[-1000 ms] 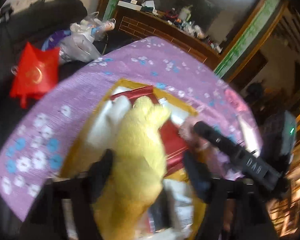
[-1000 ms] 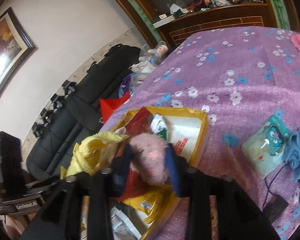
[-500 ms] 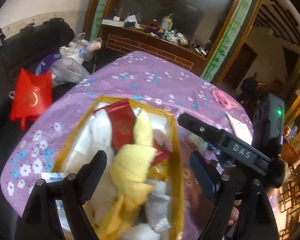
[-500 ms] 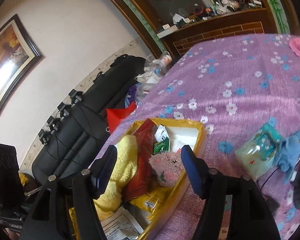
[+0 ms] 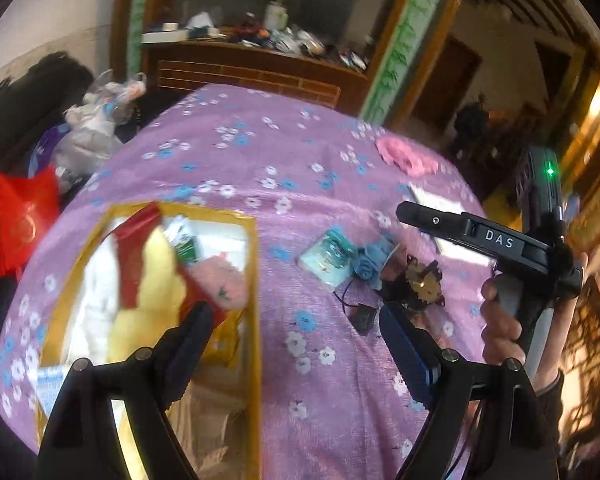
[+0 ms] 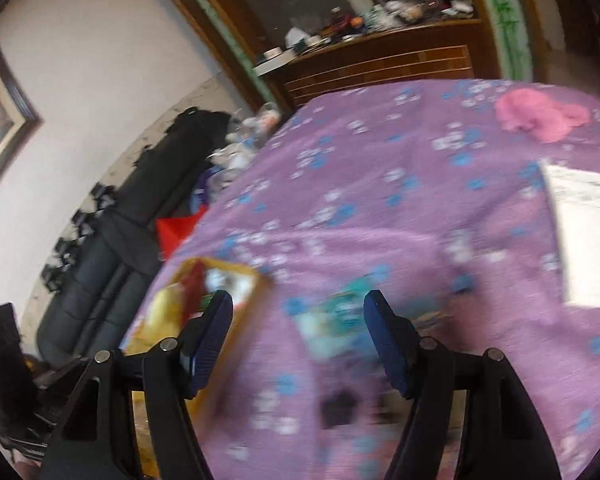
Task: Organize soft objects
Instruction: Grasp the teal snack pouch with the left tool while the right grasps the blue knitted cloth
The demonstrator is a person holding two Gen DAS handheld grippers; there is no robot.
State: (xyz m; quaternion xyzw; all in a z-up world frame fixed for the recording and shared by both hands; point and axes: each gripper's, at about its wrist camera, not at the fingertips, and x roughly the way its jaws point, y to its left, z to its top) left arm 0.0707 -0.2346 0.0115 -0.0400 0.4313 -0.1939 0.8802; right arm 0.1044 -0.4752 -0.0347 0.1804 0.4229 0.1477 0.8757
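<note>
A yellow-rimmed box on the purple flowered tablecloth holds a yellow plush, a pink fluffy toy, red packets and white bags. My left gripper is open and empty, above the cloth just right of the box. My right gripper is open and empty over a teal packet; its body also shows in the left wrist view. A blue soft item lies by the teal packet. A pink cloth lies far back; it also shows in the right wrist view.
A small gear-like gadget with a black cable lies right of the blue item. White paper lies at the right. A black sofa with a red bag stands left of the table. A cluttered wooden cabinet is behind.
Both grippers opened, leaving the yellow plush and pink toy in the box, then swung right, away from the box toward the teal packet and blue item.
</note>
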